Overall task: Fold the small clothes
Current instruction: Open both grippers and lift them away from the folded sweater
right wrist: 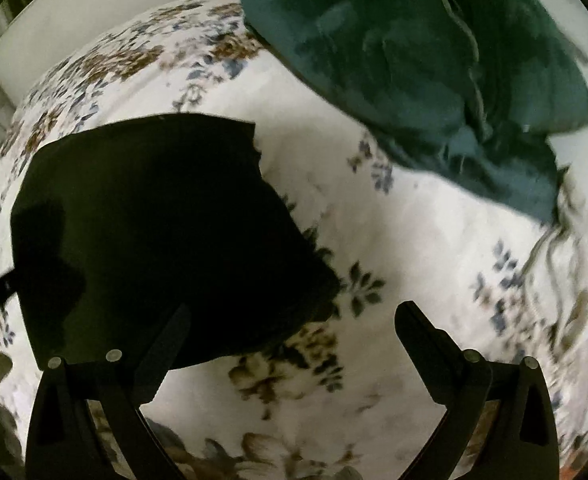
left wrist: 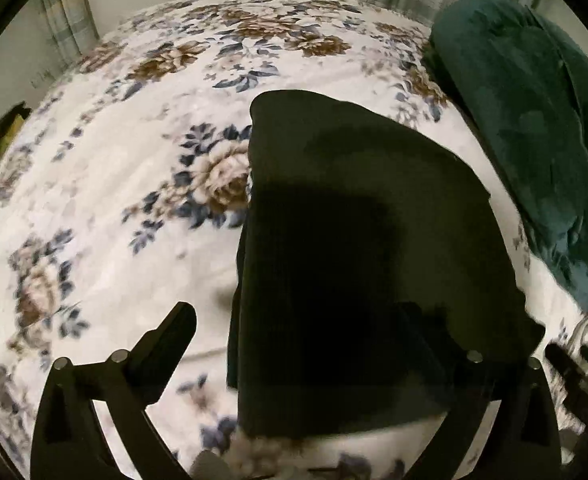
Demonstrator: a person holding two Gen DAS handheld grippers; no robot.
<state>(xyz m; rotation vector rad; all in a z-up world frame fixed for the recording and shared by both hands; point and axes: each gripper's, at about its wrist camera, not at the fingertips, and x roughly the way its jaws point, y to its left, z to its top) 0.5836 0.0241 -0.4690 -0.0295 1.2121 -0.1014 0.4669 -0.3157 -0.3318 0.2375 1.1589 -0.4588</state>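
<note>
black garment (left wrist: 354, 248): dark ribbed piece lying flat on the bed, looks folded over, edges pretty straight; in the right wrist view it (right wrist: 153, 232) sits off to the left

left gripper (left wrist: 302, 344): hanging right over the near end of the garment, jaws spread wide, nothing pinched; the right-side finger is lost against the black cloth

right gripper (right wrist: 294, 336): also spread wide, holding nothing; left finger overlaps the garment's near edge, right finger is over bare bedspread

bedspread (left wrist: 113, 208): white fleecy thing with brown and blue flowers

green blanket (left wrist: 534, 128): bunched up to the right, apart from the garment

curtains (left wrist: 65, 20): plaid, at the back
</note>
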